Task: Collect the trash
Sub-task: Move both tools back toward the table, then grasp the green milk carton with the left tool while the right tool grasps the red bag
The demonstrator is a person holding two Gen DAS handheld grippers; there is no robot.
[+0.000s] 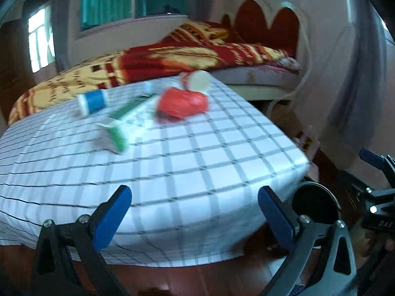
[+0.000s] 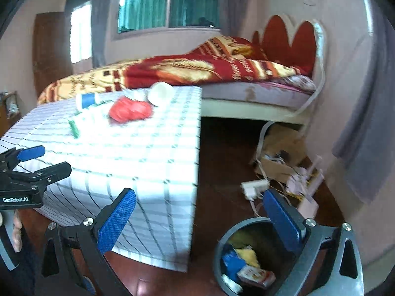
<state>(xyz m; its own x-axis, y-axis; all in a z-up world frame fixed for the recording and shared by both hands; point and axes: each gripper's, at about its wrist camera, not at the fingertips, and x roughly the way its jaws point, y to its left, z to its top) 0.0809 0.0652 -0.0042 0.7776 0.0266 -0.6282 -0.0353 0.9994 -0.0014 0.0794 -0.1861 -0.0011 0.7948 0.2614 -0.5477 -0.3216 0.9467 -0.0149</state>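
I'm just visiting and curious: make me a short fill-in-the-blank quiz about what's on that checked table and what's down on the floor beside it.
1. The crumpled cup lying on the checked tablecloth is coloured ____.
2. The round bin stands on the ____, beside the table.
3. The left gripper and the right gripper both have their blue fingers spread ____, holding nothing.
4. The small bottle lying on its side has a ____ label.

Missing words: red; floor; open; blue
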